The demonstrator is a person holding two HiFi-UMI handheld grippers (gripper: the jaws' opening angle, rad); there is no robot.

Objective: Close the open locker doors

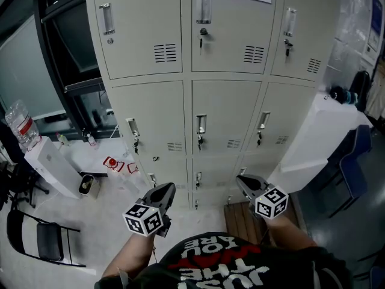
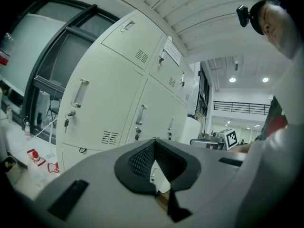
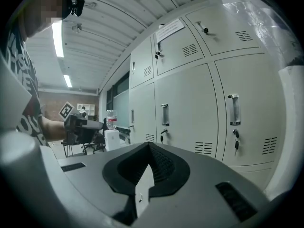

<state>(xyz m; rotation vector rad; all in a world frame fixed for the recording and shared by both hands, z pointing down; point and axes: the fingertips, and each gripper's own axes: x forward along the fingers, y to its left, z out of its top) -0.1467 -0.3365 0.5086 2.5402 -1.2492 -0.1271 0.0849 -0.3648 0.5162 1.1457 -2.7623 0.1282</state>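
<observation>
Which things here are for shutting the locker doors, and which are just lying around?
For the job:
- lockers
- left gripper, shut and empty
- right gripper, shut and empty

Just lying about:
- water bottle
- black chair
- red-and-white bits on the floor
- blue chair

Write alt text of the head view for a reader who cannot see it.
Seen from above, beige lockers with every visible door shut, keys in several locks. Below, the person holds the left gripper and right gripper toward them.
</observation>
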